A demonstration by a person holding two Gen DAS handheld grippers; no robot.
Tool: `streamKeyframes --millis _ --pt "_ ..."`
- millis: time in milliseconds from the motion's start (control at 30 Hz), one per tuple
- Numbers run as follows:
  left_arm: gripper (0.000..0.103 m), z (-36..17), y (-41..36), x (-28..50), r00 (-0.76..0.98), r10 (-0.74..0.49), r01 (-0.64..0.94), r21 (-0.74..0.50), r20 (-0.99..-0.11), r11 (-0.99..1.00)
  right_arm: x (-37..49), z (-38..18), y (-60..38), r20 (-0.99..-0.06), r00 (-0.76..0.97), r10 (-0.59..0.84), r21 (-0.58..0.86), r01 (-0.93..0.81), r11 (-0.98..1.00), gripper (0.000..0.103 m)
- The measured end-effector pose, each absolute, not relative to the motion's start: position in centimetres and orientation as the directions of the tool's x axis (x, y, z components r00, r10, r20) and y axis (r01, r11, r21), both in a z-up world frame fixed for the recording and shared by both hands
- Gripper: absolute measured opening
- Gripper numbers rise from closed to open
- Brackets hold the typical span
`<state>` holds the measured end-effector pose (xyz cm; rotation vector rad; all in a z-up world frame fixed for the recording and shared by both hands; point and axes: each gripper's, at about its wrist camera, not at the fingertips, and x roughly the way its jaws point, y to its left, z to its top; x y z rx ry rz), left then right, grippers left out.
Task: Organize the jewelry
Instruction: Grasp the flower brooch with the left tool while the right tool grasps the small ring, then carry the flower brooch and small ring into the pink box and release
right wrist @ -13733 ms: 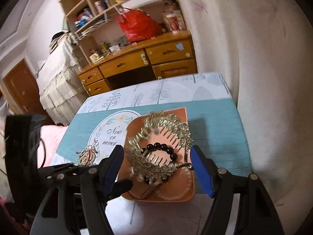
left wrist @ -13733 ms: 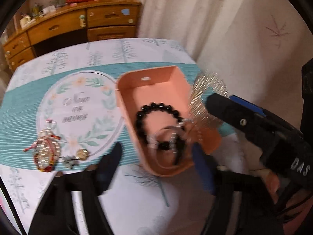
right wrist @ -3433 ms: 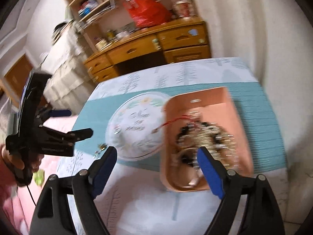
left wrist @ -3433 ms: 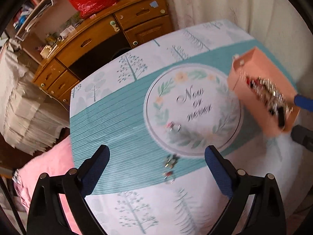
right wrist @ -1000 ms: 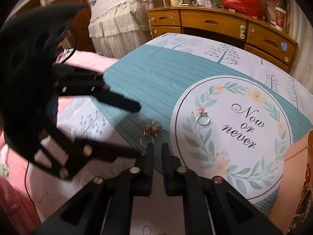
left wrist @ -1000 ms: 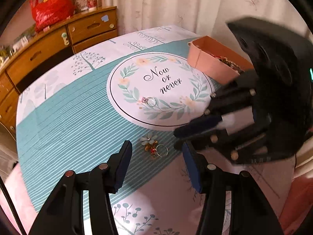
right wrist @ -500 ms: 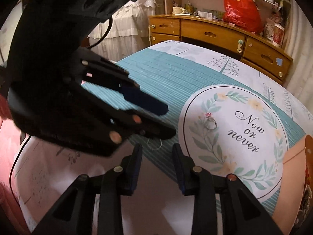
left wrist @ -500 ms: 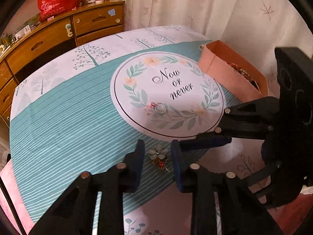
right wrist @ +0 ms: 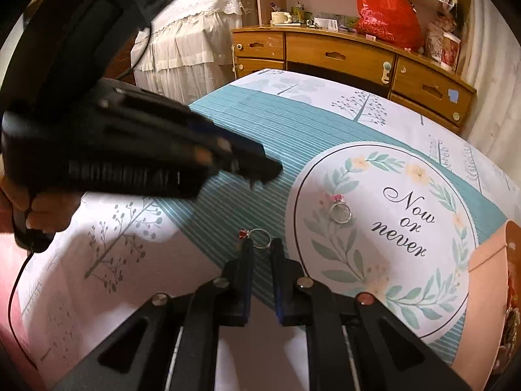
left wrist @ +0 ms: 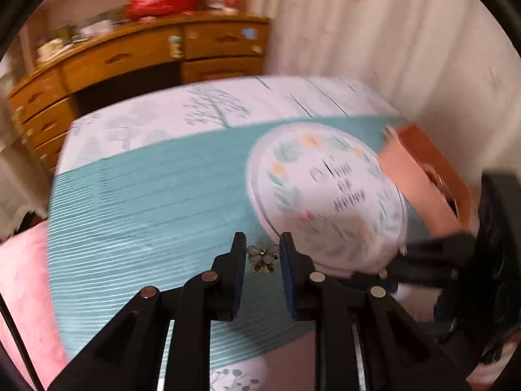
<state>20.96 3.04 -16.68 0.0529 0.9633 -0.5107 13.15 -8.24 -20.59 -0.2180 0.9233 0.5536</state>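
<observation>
My left gripper [left wrist: 262, 255] is shut on a small flower brooch [left wrist: 263, 257] and holds it above the teal cloth; it also shows in the right wrist view [right wrist: 257, 169], lifted off the table. My right gripper [right wrist: 260, 247] is nearly closed around a thin silver ring with a red charm [right wrist: 260, 238] lying on the cloth; whether it grips it I cannot tell. A second silver ring with a pink stone [right wrist: 340, 210] lies on the round printed mat [right wrist: 390, 260]. The peach jewelry box [left wrist: 423, 179] stands at the right, holding jewelry.
The table [right wrist: 114, 228] has a teal striped and tree-print cloth. A wooden desk with drawers [right wrist: 342, 55] stands behind it, with a red bag [right wrist: 384, 16] on top. A curtain [left wrist: 374, 32] hangs at the right. Pink bedding [left wrist: 22, 277] lies left of the table.
My left gripper has closed on the flower brooch and lifted it off the cloth, swinging left. My right gripper has narrowed around the silver ring with the red charm.
</observation>
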Motion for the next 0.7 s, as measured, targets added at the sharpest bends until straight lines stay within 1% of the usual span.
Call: streamKeyframes --millis 67,200,300,333,367,400,433,533,633,700 --pt "0.019 -15.9 4.1 21.0 0.505 -0.371 0.371 -0.192 -0.779 0.908 13.4 -20.6 -8.3 -0.801 0.465 0.378 0.083 -0.538 0.839 0.011" --pt "0.019 -14.7 5.7 20.7 0.553 -0.357 0.274 -0.24 -0.753 0.931 13.4 -20.7 -7.9 -0.796 0.475 0.376 0.071 -0.543 0.836 0.013" --pt "0.019 -14.0 6.3 19.7 0.57 -0.34 0.24 -0.245 -0.748 0.939 13.4 -20.7 -7.5 -0.798 0.475 0.371 0.054 -0.557 0.829 0.018" --pt "0.019 -13.9 6.3 19.4 0.573 -0.331 0.233 -0.238 -0.75 0.943 13.2 -20.7 -7.3 -0.799 0.471 0.373 0.049 -0.567 0.822 0.024" --pt "0.019 -13.8 6.4 18.9 0.578 -0.319 0.224 -0.23 -0.751 0.947 13.1 -20.7 -7.1 -0.801 0.468 0.372 0.041 -0.577 0.815 0.036" --pt "0.019 -13.7 6.5 18.4 0.581 -0.313 0.217 -0.227 -0.752 0.949 13.0 -20.7 -6.9 -0.804 0.468 0.368 0.031 -0.585 0.81 0.042" --pt "0.019 -13.5 6.6 18.0 0.583 -0.307 0.207 -0.228 -0.752 0.951 12.9 -20.7 -6.7 -0.805 0.469 0.364 0.022 -0.589 0.808 0.051" --pt "0.019 -13.3 6.8 17.0 0.588 -0.289 0.177 -0.229 -0.755 0.957 12.9 -20.8 -6.1 -0.806 0.487 0.337 -0.014 -0.585 0.811 0.052" --pt "0.019 -13.0 6.9 16.1 0.599 -0.271 0.152 -0.225 -0.754 0.962 13.0 -20.9 -6.0 -0.805 0.492 0.331 -0.013 -0.573 0.819 0.051" --pt "0.019 -12.8 6.9 15.6 0.605 -0.262 0.136 -0.226 -0.752 0.965 13.3 -20.8 -6.2 -0.801 0.491 0.343 0.013 -0.559 0.829 0.045"
